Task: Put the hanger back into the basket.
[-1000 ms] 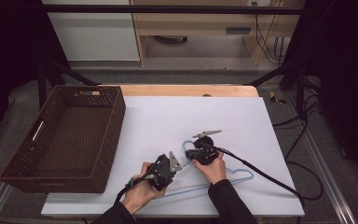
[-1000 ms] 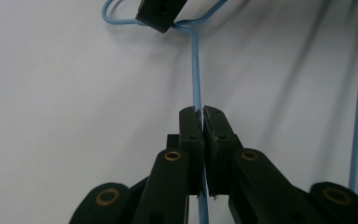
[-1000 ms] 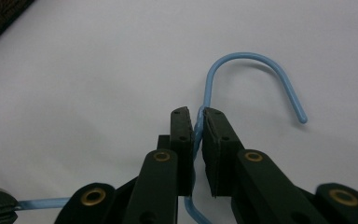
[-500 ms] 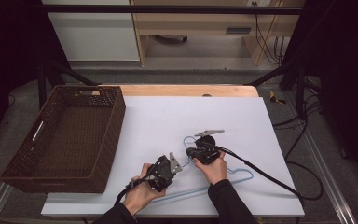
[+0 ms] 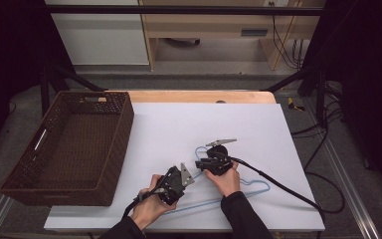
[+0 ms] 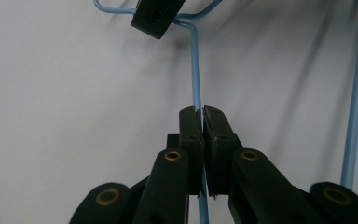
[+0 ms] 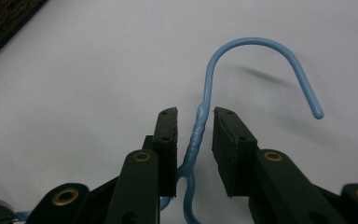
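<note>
- Across the near half of the scene, a white table [image 5: 189, 124] is seen, with bare wood showing along its far edge.
- On the table's left side, a dark brown woven basket [image 5: 112, 142] is set, its long side running away from the person.
- Near the front edge of the table, a light blue wire hanger [image 5: 256, 188] is laid flat, its hook pointing toward the far side and its long bottom bar nearest the person.
- At the hanger's left shoulder, the left gripper [image 5: 185, 175] is held low by the person's left hand [image 5: 151, 206].
- In the left gripper view, the left gripper's jaws are seen pressed together on a straight run of the blue wire [image 6: 196, 70], which passes between the pads [image 6: 190, 135] and comes out above them.
- At the hanger's neck, the right gripper [image 5: 203, 164] is held by the right hand [image 5: 226, 179], with a black cable [image 5: 283, 186] trailed off to the right.
- In the right gripper view, the right gripper's jaws have just been opening: a narrow gap is left on either side of the twisted neck [image 7: 196, 133], which stands between the pads without being pinched.
- Beyond those jaws, the curved hook [image 7: 265, 49] is seen lying on the white surface.
</note>
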